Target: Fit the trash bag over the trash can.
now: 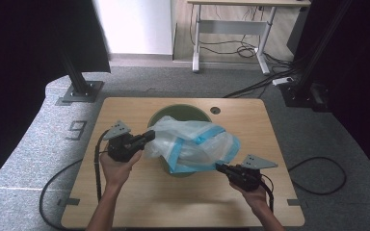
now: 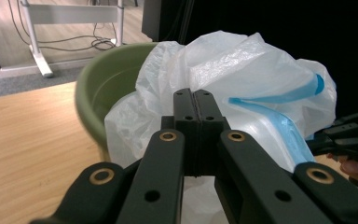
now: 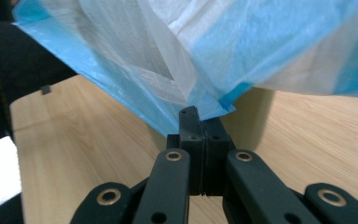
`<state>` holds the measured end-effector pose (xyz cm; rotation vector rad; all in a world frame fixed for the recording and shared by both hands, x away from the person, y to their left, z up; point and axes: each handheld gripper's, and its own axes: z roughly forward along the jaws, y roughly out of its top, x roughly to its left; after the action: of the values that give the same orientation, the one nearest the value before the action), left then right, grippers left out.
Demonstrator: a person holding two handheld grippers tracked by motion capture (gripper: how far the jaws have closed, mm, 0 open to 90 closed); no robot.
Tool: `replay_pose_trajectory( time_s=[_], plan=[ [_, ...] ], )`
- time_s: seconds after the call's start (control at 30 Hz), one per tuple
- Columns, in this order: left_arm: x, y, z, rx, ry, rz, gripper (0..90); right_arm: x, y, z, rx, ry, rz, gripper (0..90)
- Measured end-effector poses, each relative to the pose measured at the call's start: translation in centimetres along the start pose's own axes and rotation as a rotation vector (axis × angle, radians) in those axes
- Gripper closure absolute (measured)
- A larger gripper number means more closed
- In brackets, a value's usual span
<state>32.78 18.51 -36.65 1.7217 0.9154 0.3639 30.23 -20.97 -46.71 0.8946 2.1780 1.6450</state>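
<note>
Grey carpeted floor point(image 1: 38, 144) bearing a painted numeral "9" point(image 1: 78, 130), with a white-legged desk point(image 1: 231, 29) and loose cables behind. Rounded-corner wood-grain surface point(image 1: 139, 192) with a round cable hole point(image 1: 215, 110). On it stands a round olive-green plastic bin point(image 1: 178, 113); across its mouth lies a thin, crinkled, translucent white bin liner point(image 1: 192, 144) with a blue drawstring hem. The left hand-held gripper point(image 1: 149, 135) is clenched, jaws together on the liner's left edge. The right hand-held gripper point(image 1: 220, 168) pinches the blue hem at the liner's near right corner.
</note>
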Motion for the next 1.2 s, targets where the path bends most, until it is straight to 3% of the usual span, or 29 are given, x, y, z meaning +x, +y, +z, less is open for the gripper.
replay_pose_trajectory(
  time_s=[0.13, 0.33, 0.5, 0.7, 0.73, 0.8, 0.83, 0.87, 0.9, 1.03, 1.13, 1.2],
  plan=[
    [1.4, -0.7, -0.7, -0.014, 0.008, -0.05, 89.4, 1.1, 0.3, 0.4, -0.005, 0.031, -0.014, 88.2],
    [2.5, -1.4, -0.9, -0.008, 0.021, -0.079, 89.4, 1.7, 0.4, 1.5, 0.004, 0.045, -0.023, 88.3],
    [2.8, -2.6, -0.8, -0.007, 0.017, -0.097, 89.3, 1.5, -0.3, 2.5, 0.028, 0.049, -0.013, 88.6],
    [2.6, -2.9, -0.6, -0.001, 0.018, -0.09, 89.3, 1.1, -1.8, 3.4, 0.053, 0.061, 0.016, 88.5],
    [2.6, -2.9, -0.6, -0.001, 0.018, -0.09, 89.3, 1.0, -1.9, 3.4, 0.048, 0.065, 0.018, 87.3],
    [2.6, -2.8, -0.6, 0.0, 0.024, -0.086, 89.3, 0.9, -1.9, 3.0, 0.032, 0.056, 0.008, 74.4],
    [2.6, -2.7, -0.6, -0.002, 0.026, -0.086, 89.3, 0.9, -1.9, 3.0, 0.032, 0.056, 0.008, 74.4],
    [2.6, -2.7, -0.7, -0.004, 0.025, -0.088, 89.3, 0.6, -2.0, 2.2, 0.024, 0.029, -0.01, 65.3],
    [2.7, -2.7, -0.7, -0.005, 0.024, -0.089, 89.3, 0.6, -2.0, 2.2, 0.024, 0.029, -0.01, 65.3],
    [2.8, -2.9, -0.8, -0.006, 0.026, -0.096, 89.3, -1.2, -2.7, -0.5, 0.013, -0.032, 0.02, 61.3],
    [2.9, -3.0, -0.8, -0.004, 0.026, -0.097, 89.3, -3.2, -2.4, -3.5, -0.004, -0.147, 0.02, 59.8],
    [2.9, -3.0, -0.8, -0.001, 0.027, -0.097, 89.3, -4.0, -1.4, -4.7, -0.038, -0.182, 0.017, 59.4]
  ],
)
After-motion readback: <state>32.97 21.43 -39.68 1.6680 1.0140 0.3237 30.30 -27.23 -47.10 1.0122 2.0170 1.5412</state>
